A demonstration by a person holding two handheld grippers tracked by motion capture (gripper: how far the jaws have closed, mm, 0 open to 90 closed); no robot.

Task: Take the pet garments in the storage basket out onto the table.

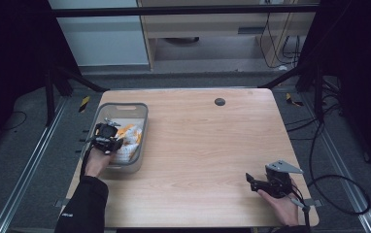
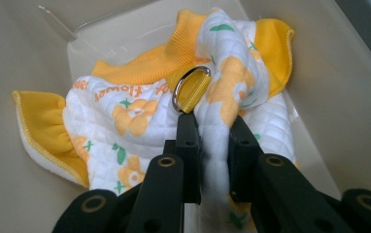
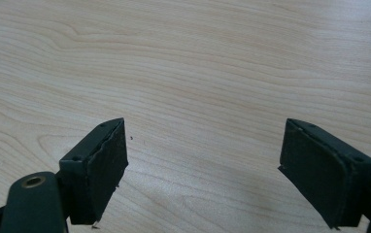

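Garment: quilted white and yellow flower-print baby garment [image 2: 140, 107], crumpled in the grey plastic bin [image 1: 142, 114] at the tabletop's [image 1: 198, 145] left edge.
Left gripper [image 2: 211, 131]: down in the bin, jaws pinched on a raised fold of the cloth beside a metal ring [image 2: 191, 88].
Right gripper [image 3: 203, 170]: jaws wide apart, empty, over bare wood near the front right corner.
Risk: thin pinch could slip on lifting; trailing cloth may snag the bin rim and drag it.

quilted cloth garment [image 2: 140, 111], translucent plastic bin [image 2: 28, 53], matt wood table [image 3: 198, 58].
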